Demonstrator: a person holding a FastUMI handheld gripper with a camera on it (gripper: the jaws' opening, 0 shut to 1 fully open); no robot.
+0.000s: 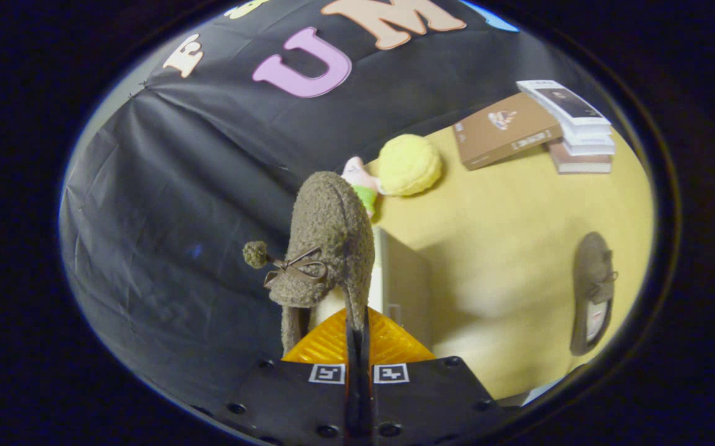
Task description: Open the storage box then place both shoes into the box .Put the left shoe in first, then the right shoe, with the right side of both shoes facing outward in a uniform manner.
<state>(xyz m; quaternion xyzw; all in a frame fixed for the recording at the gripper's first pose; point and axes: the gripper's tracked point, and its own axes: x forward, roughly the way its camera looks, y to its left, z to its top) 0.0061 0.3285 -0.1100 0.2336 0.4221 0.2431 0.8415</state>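
Above yellow table (pixel 506 204), gripper (pixel 357 337) fingers pinch fuzzy shoe (pixel 329 241) collar, toe beyond them.

storage box (pixel 402 279) mostly hidden behind shoe (pixel 326 248)

The single view rides on the gripper (pixel 357 337) and looks forward along its two fingers, which press together on the collar of a fuzzy brown shoe (pixel 326 248) hanging very near the lens. The camera is tilted steeply sideways, so the yellow table (pixel 518 210) runs up the gripper's right, while the booth's black cloth wall (pixel 165 204) lies ahead and left.
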